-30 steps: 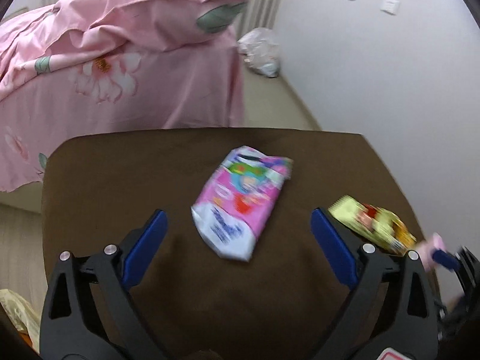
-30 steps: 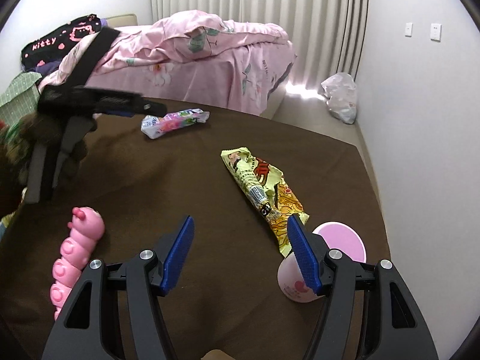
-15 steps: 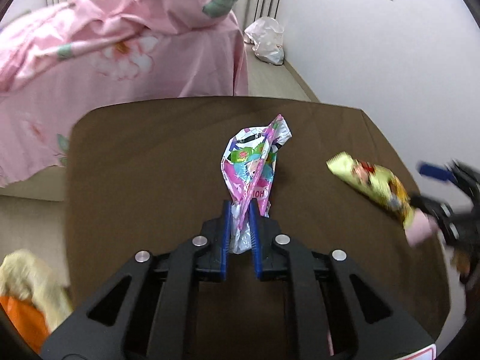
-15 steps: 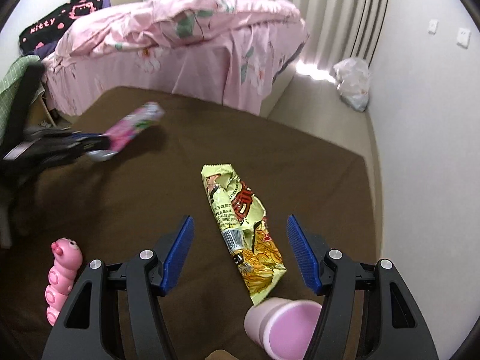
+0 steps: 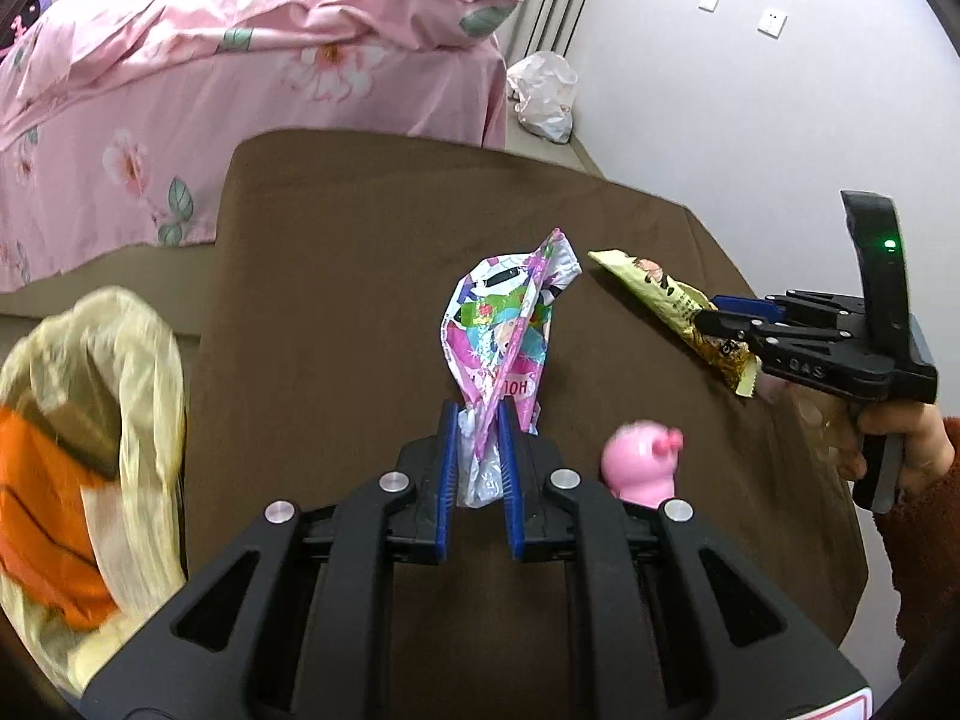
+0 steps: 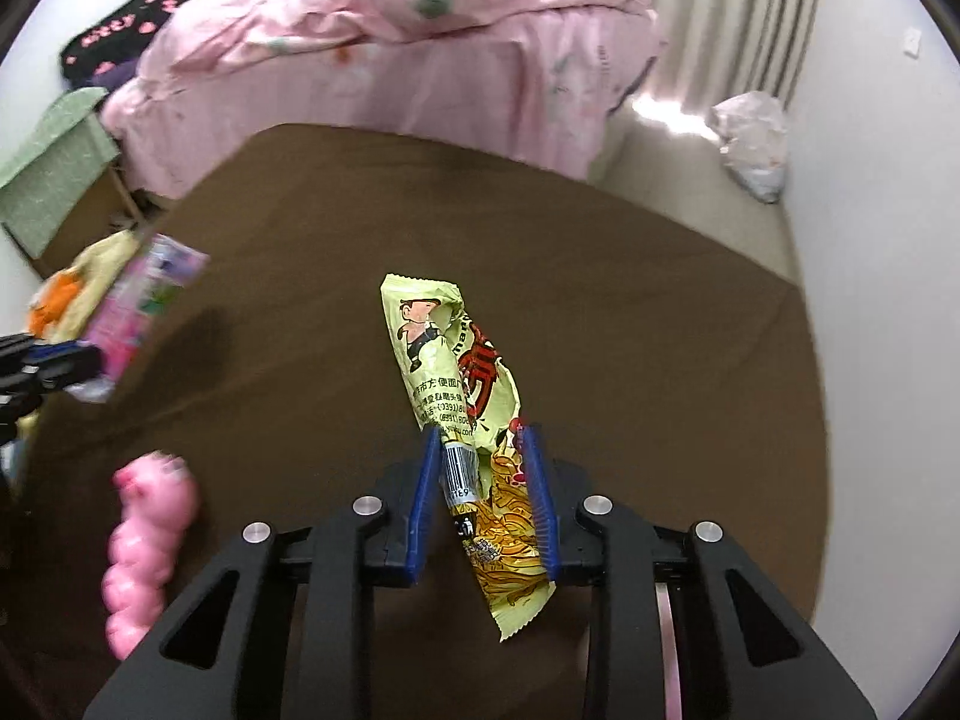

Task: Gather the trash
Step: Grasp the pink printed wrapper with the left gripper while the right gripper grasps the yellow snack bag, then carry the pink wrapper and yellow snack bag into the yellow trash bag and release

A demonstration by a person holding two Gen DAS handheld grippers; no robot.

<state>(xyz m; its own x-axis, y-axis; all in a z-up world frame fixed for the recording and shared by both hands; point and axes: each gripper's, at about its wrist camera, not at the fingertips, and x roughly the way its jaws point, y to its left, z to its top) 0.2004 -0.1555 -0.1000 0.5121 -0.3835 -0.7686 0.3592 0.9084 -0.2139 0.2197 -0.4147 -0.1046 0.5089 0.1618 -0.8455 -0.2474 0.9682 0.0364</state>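
My left gripper is shut on a pink cartoon wrapper and holds it above the brown table. The wrapper also shows at the left of the right wrist view, blurred. My right gripper is shut on a yellow-green noodle packet, raised off the table. In the left wrist view the right gripper holds that packet at the table's right side.
A yellowish bag with orange contents hangs off the table's left side. A pink caterpillar toy lies on the table near me. A pink bed stands behind the table. A white plastic bag sits on the floor by the wall.
The left gripper closed on the pink wrapper and carried it left toward the yellowish bag. The right gripper closed on the noodle packet and raised it.
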